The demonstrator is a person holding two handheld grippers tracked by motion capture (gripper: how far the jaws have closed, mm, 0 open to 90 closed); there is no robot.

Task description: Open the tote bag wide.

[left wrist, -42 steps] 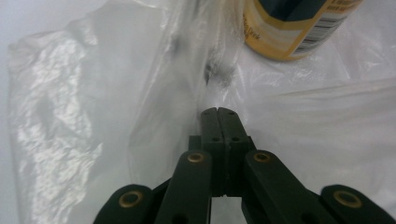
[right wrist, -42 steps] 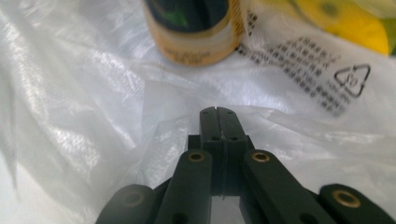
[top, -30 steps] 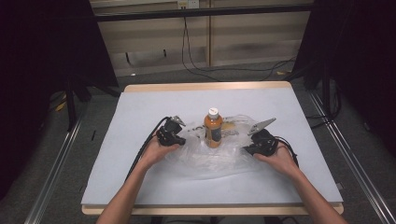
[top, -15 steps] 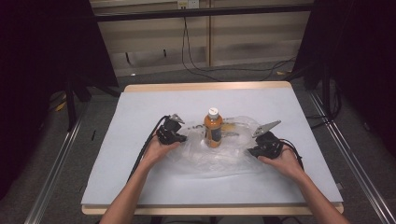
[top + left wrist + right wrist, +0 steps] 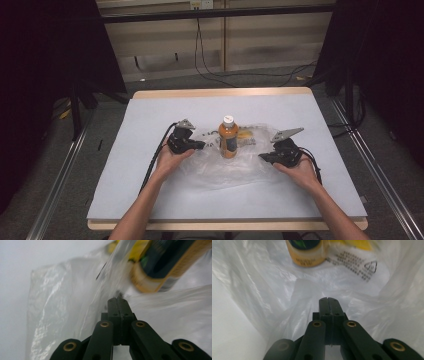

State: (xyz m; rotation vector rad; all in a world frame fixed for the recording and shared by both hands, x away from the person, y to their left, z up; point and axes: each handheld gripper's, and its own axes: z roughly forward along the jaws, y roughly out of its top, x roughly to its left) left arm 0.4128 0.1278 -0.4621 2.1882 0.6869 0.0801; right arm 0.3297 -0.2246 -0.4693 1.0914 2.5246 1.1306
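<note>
An orange bottle (image 5: 228, 137) with a white cap stands upright at the table's middle, inside a clear plastic bag (image 5: 225, 169) that lies spread around it. My left gripper (image 5: 202, 146) is at the bag's left edge, and its jaws (image 5: 117, 299) are shut on a fold of the film. My right gripper (image 5: 261, 156) is at the bag's right side, jaws (image 5: 328, 299) shut with the film gathered at their tip. The bottle's base (image 5: 308, 253) lies ahead of the right jaws; in the left gripper view the bottle (image 5: 160, 267) is tilted at the upper right.
A yellow printed patch (image 5: 245, 134) shows through the bag behind the bottle. The white table top (image 5: 150, 115) has a wooden rim. Cables (image 5: 210, 70) lie on the floor beyond the far edge, and metal rails (image 5: 370, 170) run along both sides.
</note>
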